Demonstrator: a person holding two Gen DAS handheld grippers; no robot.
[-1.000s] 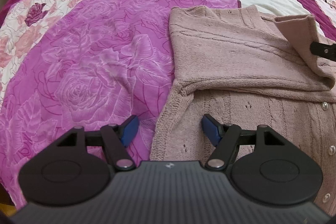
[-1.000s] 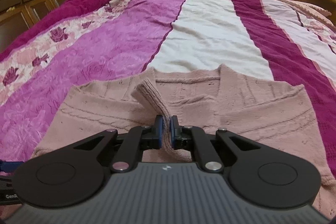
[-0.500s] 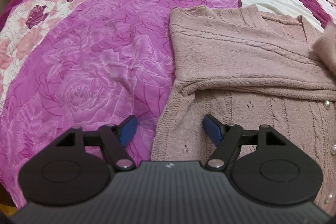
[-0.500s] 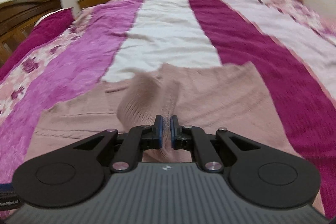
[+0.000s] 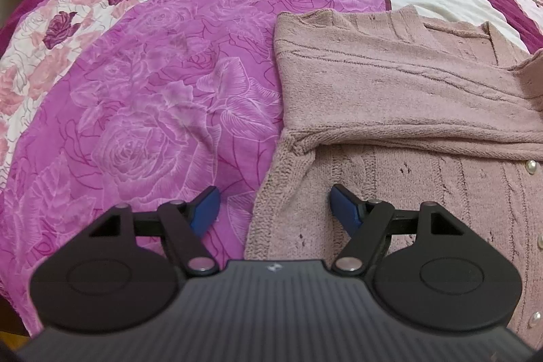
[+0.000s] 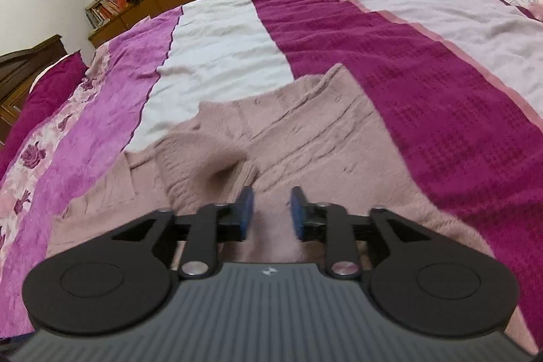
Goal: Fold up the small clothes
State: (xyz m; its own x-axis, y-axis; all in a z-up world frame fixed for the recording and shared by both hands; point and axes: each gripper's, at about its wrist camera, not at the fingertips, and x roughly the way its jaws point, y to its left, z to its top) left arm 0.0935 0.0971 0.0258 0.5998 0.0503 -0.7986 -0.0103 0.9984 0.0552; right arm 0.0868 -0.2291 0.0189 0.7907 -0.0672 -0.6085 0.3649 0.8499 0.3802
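From the left wrist view, the left tongs [image 5: 275, 209] stood wide open and held nothing. A dusty-pink knitted cardigan [image 5: 390, 97] lay flat on the bed [image 5: 152, 73], to the right of the purple rose-patterned stripe. Its near left edge ran up between the two blue pads [image 5: 342, 209]: the right pad hung over the knit, the left pad over the bedcover just beside the hem. One sleeve [image 5: 407, 111] was folded across the body, reaching to the right edge of the frame. Pearl buttons [image 5: 531, 166] showed along the front at the far right.

From the right wrist view, the right tongs [image 6: 269, 212] were opening, the pads apart and pressing on nothing. The cardigan [image 6: 322, 131] lay directly beneath and ahead of them, across the white and magenta stripes of the bed [image 6: 441, 73]. The cuff [image 6: 220, 172] of a sleeve, its opening dark and a little blurred, sat just ahead and left of the left pad, touching or nearly touching it; I could not tell which. Only flat knit showed between the pads
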